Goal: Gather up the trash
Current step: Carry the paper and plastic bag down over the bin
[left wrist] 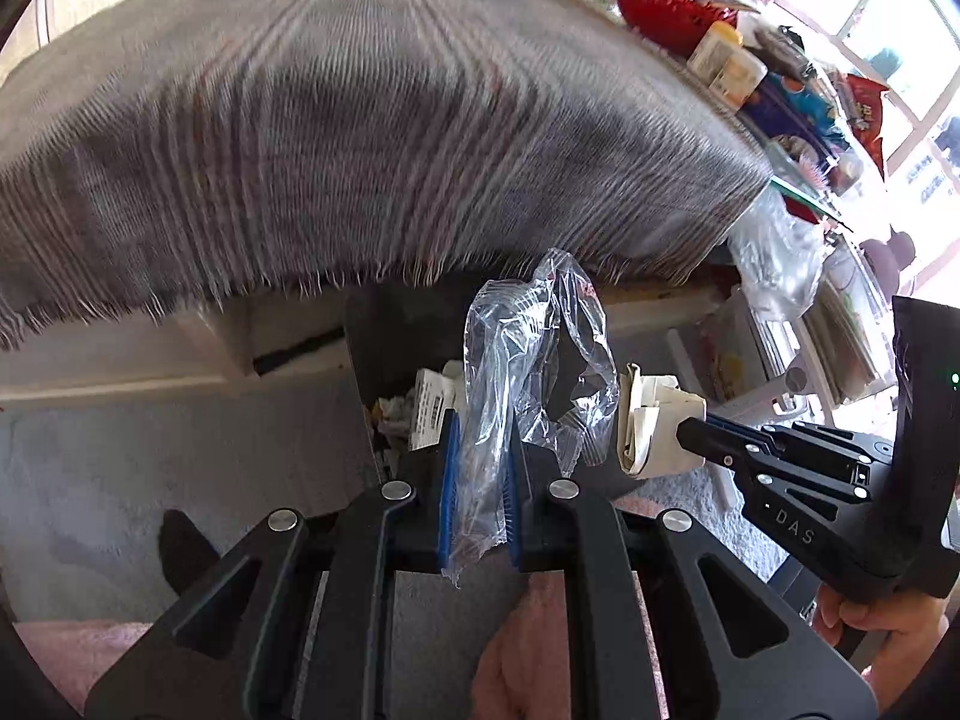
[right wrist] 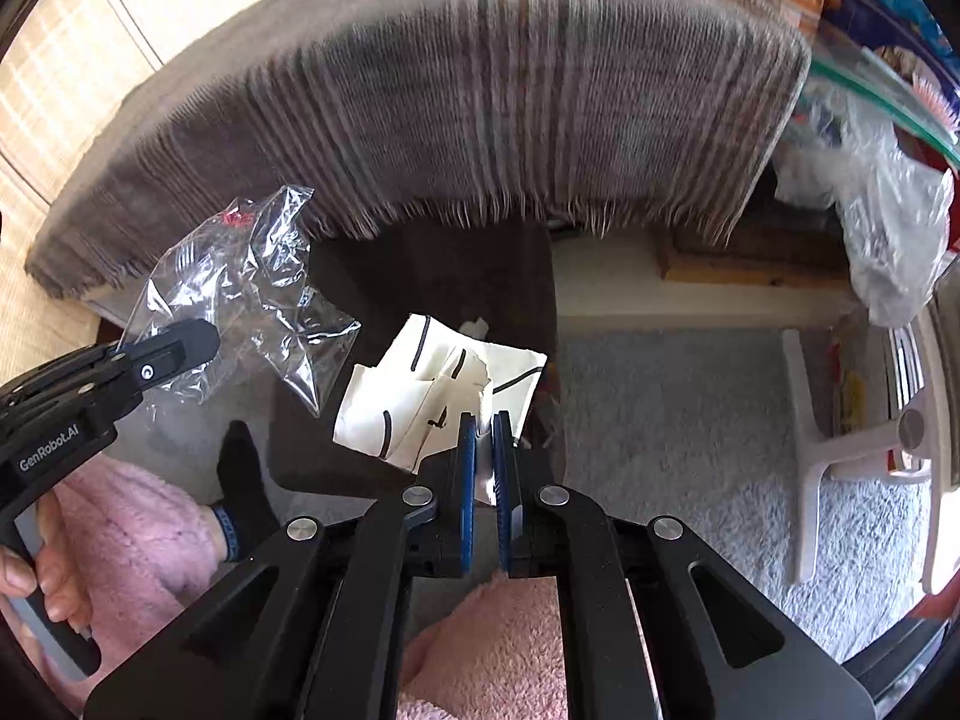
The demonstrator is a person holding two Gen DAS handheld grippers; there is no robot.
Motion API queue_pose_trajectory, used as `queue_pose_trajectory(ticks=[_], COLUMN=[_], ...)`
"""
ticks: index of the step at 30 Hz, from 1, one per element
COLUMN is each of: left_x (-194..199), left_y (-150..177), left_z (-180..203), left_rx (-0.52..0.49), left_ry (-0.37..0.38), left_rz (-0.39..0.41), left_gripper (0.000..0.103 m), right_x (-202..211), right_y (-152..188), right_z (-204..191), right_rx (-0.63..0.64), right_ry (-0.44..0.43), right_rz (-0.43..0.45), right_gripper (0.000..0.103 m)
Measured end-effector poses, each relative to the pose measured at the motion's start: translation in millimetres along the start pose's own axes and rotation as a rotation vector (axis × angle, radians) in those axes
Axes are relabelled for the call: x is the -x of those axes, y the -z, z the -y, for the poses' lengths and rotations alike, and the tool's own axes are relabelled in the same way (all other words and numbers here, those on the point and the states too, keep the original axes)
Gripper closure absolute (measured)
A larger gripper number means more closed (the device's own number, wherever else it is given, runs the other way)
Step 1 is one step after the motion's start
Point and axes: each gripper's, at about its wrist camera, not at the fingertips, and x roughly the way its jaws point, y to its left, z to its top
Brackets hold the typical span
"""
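Both hands are busy here. The left hand-held gripper [left wrist: 480, 468] has its blue pads clamped on a crumpled clear plastic wrapper [left wrist: 534, 360], which sticks up between the jaws and flops to the right, with a bit of tail poking out below the pads. In the right wrist view that same wrapper [right wrist: 252, 294] hangs off the tip of the left tool, a touch of red print near its top.

Over on the other side, the right hand-held gripper [right wrist: 485, 456] is pinched tight on a torn piece of white card packaging [right wrist: 420, 396] with dark curved lines on it; the card fans out up and to the left of the jaws. From the left wrist camera the card [left wrist: 654, 426] sits just beside the wrapper, apart from it.

Beneath both pieces stands a dark bin [right wrist: 420, 276] on the pale carpet [right wrist: 660, 396], tucked just under the fringed edge of a grey striped blanket [left wrist: 360, 120]. There is paper and what looks like a printed label already in it [left wrist: 432, 408], though the blur makes that hard to read. A black sock [right wrist: 243, 474] and pink fleecy fabric [right wrist: 480, 648] show at the bottom. Clutter and a crumpled clear bag [left wrist: 774, 252] crowd the right edge.
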Motion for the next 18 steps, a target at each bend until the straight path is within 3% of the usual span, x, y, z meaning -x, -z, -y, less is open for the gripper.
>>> queue_pose_trajectory(ticks=[11, 17, 18], left_x=[-44.5, -47.5, -47.3], left_y=[4.7, 3.5, 3.2], left_z=[-8.3, -10.5, -11.0], left_rx=[0.007, 0.023, 0.024], left_ry=[0.037, 0.048, 0.048], left_rz=[-0.107, -0.11, -0.108], left_gripper=[0.091, 0.072, 0.071], right_x=[-38.3, -41.4, -42.2], right_y=[8.3, 4.0, 4.0], right_z=[2.2, 5.9, 5.3], right_rx=[-0.023, -0.041, -0.041], right_ry=[-0.036, -0.058, -0.051], right_rz=[-0.061, -0.06, -0.065], right_gripper=[0.095, 0.092, 0.083])
